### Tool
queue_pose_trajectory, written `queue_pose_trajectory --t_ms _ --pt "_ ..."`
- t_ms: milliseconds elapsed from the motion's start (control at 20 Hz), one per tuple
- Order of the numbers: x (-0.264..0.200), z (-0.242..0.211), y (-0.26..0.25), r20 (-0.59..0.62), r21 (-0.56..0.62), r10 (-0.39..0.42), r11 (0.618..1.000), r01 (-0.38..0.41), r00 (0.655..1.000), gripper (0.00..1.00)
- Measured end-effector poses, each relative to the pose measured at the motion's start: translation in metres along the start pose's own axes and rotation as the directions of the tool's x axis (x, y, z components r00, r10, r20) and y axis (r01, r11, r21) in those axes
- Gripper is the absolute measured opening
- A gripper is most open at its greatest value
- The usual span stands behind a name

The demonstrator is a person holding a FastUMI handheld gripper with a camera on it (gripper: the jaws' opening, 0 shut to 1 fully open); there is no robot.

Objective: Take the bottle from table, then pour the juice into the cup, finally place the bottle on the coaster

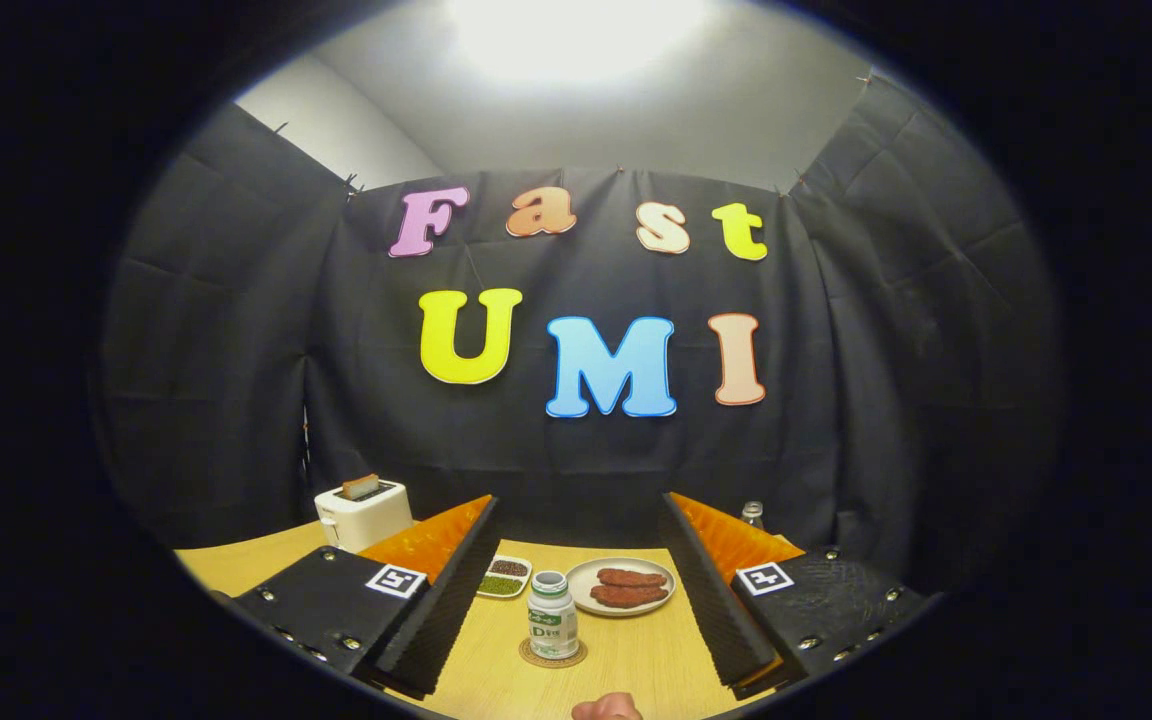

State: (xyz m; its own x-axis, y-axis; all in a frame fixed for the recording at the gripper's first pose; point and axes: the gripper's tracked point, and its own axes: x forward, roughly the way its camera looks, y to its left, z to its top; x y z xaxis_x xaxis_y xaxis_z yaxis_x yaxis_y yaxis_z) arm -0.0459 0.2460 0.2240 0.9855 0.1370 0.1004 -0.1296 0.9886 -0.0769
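You are looking across a light wooden desk (636, 655) closed in by black cloth walls, with a bright ceiling light at the top of the frame. Your fingers (576, 590) are spread wide and hold nothing. Between them, low in the centre of the frame, the bottle (552, 628) stands upright on the round coaster (553, 657), so the task looks finished or nearly so. Just beyond it sit a plate (622, 586) of browned patties and, to its left, a small dish (505, 578) of beans. A white toaster (364, 514) stands in the lower left, and a second bottle's cap (753, 514) peeks over your right finger. A pinkish rounded thing at the bottom edge is too cut off to name. The risk now is a careless move: sweep either finger inward or push forward and you could clip the bottle, tipping it off the coaster toward the plate.
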Motion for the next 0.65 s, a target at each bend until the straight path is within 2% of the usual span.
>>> queue_pose_trajectory --t_ms 250,650 --pt "-0.017 0.032 0.0 0.029 -0.032 -0.002 0.999 0.003 1.0 0.97" --pt "-0.029 0.0 -0.022 0.016 0.017 0.021 1.0 -0.021 1.0 0.97"
